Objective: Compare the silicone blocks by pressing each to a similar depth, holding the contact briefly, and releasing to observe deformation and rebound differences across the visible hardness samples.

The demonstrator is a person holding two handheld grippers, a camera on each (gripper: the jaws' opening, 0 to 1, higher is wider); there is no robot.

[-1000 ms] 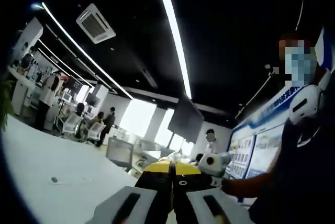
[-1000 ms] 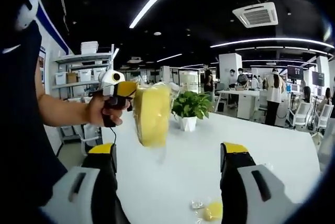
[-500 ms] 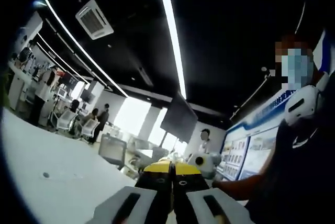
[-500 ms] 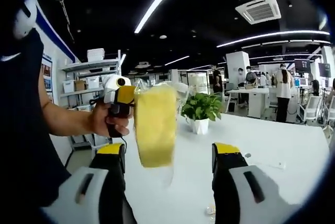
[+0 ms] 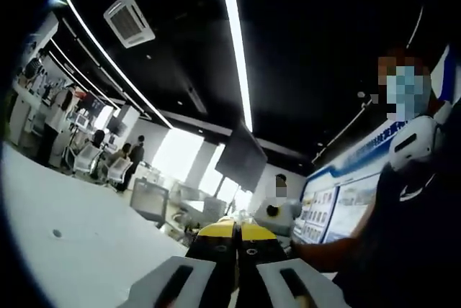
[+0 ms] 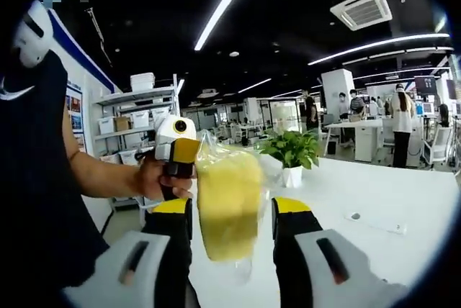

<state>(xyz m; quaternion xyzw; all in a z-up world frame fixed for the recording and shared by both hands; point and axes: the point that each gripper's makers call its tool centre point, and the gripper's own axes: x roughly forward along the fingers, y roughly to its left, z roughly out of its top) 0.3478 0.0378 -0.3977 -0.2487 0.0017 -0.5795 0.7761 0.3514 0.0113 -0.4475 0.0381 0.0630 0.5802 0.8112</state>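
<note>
In the right gripper view, the person's hand (image 6: 160, 182) at the left holds the left gripper (image 6: 189, 151), a white-and-yellow tool with black grip. Its jaws are pressed together on the top edge of a yellow silicone block in a clear plastic bag (image 6: 229, 204), which hangs below it in mid-air. The block sits between the 2 black, yellow-tipped jaws of the right gripper (image 6: 231, 211), which stand apart on either side of it; whether their pads touch the bag cannot be told. Further right, a small green potted plant in a white pot (image 6: 291, 157) stands on the white table (image 6: 374, 207).

In the left gripper view, the white table (image 5: 79, 229) lies at the left, and the left gripper (image 5: 238, 232) has its 2 yellow-tipped jaws closed against each other at bottom centre. Beyond them, a white part of the right gripper (image 5: 274, 213) shows.
</note>
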